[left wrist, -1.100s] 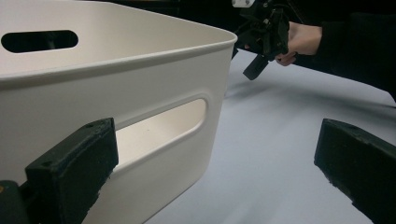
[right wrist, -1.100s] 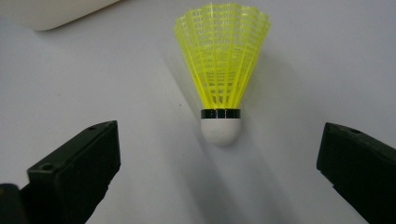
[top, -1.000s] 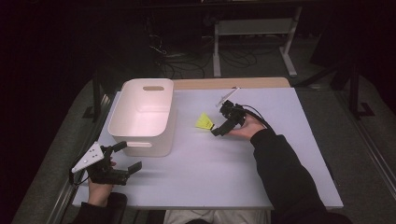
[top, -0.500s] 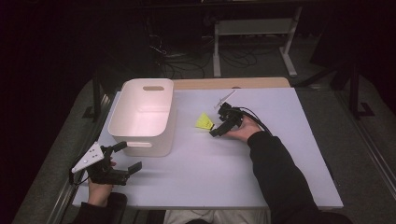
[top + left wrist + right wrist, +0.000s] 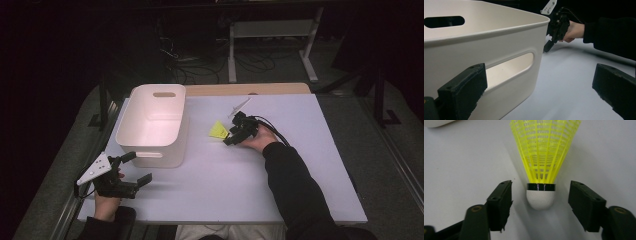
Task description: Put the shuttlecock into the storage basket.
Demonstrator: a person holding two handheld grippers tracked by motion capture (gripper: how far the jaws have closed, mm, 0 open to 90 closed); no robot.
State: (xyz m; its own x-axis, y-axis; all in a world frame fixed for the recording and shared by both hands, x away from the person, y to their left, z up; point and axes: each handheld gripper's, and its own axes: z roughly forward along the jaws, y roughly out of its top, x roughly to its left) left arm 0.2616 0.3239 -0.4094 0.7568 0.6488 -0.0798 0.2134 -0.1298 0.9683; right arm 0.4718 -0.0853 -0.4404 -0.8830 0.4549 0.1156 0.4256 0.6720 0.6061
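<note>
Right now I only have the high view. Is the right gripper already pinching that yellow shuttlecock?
Observer: Not yet. The right gripper has just been closing its fingers, but there are still gaps on both sides of the shuttlecock.
Operator: Which end faces the gripper?
Observer: The white rounded tip. The yellow skirt points away.
Operator: And the left gripper?
Observer: It is aimed low at the bin's near wall, level with the handle slot. Its fingers are wide apart and hold nothing.
</note>
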